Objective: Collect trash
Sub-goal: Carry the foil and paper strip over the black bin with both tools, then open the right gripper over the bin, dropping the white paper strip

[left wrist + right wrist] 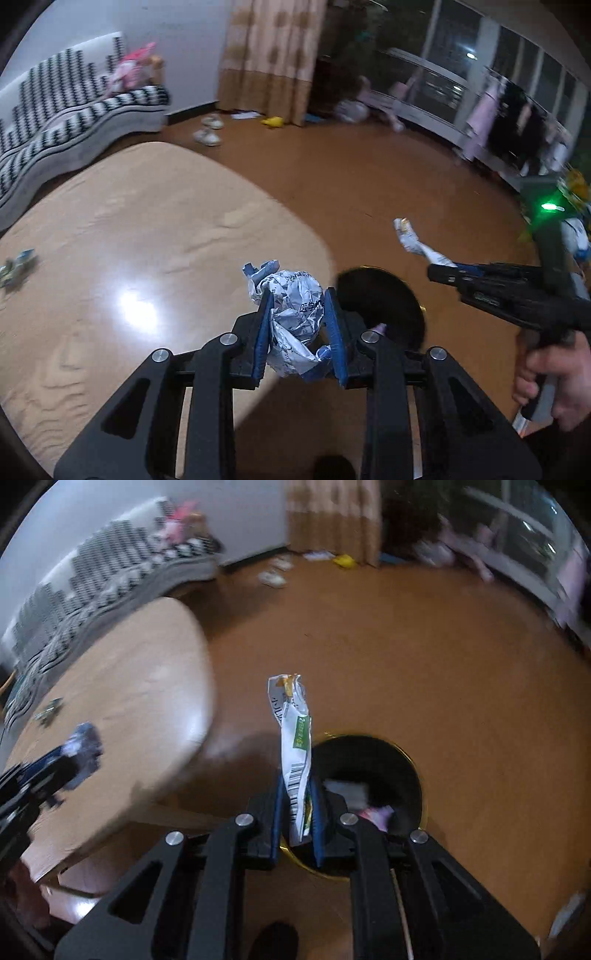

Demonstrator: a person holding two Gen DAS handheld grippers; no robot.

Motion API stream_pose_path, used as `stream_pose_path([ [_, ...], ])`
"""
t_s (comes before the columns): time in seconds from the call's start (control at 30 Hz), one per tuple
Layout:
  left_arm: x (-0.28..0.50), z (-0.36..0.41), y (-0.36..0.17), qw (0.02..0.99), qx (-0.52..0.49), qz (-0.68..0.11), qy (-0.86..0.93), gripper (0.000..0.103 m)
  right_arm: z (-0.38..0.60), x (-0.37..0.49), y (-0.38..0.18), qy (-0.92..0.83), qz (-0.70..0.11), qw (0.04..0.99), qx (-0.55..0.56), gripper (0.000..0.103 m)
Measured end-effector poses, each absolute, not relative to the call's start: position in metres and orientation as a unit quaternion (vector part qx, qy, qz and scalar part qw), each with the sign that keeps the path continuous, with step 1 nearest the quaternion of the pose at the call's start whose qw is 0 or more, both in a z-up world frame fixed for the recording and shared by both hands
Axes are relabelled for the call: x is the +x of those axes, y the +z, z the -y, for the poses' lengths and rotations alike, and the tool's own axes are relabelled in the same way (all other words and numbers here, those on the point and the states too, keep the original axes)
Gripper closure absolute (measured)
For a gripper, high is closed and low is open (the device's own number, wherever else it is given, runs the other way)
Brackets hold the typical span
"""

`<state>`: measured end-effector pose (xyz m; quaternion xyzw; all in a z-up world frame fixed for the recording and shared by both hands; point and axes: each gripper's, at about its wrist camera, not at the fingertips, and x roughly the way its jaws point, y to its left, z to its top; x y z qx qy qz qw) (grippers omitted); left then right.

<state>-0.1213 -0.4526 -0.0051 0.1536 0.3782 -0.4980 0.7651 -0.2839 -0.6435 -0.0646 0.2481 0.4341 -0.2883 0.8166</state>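
My left gripper (298, 299) is shut on a crumpled white-and-blue paper ball (293, 314), held above the table's edge beside the black trash bin (384, 299). My right gripper (297, 786) is shut on a flattened white wrapper (295, 746) with a green label and a barcode, held upright just above the bin (384, 760). The bin has a gold rim and holds some scraps. The right gripper also shows in the left wrist view (443, 275) with the wrapper (413, 240) sticking out. A small green-and-blue scrap (16, 267) lies on the table at the far left.
The glossy beige wooden table (147, 229) fills the left. A black-and-white patterned sofa (62, 110) stands behind it. On the brown floor lie shoes (208, 131) and a yellow item (273, 122) near the curtain. Clothes (517, 122) hang by the windows at right.
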Motion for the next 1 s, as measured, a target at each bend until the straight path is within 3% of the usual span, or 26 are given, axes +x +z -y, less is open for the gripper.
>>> stream_pose_path([
  [0.23, -0.142, 0.486, -0.022, 0.748, 0.174, -0.374, -0.521, 0.076, 0.688, -0.321, -0.104, -0.302, -0.463, 0.781, 0.290, 0.089],
  [0.8, -0.162, 0.541, -0.043, 0.727, 0.187, -0.390, -0.534, 0.076, 0.686, -0.311, -0.108, -0.298, -0.474, 0.777, 0.287, 0.088],
  [0.83, -0.163, 0.541, -0.044, 0.726, 0.188, -0.391, -0.534, 0.076, 0.686, -0.310, -0.108, -0.300, -0.475, 0.776, 0.286, 0.084],
  [0.87, -0.163, 0.543, -0.045, 0.725, 0.188, -0.392, -0.534, 0.076, 0.686, -0.309, -0.109, -0.301, -0.475, 0.775, 0.288, 0.058],
  [0.9, -0.164, 0.544, -0.046, 0.724, 0.189, -0.393, -0.534, 0.076, 0.685, -0.309, -0.109, -0.302, -0.473, 0.775, 0.290, 0.021],
  [0.93, -0.165, 0.545, -0.047, 0.724, 0.190, -0.394, -0.533, 0.076, 0.684, -0.310, -0.107, -0.305, -0.466, 0.779, 0.288, 0.015],
  [1.0, -0.166, 0.547, -0.047, 0.723, 0.189, -0.395, -0.534, 0.076, 0.683, -0.312, -0.100, -0.310, -0.456, 0.785, 0.281, 0.016],
])
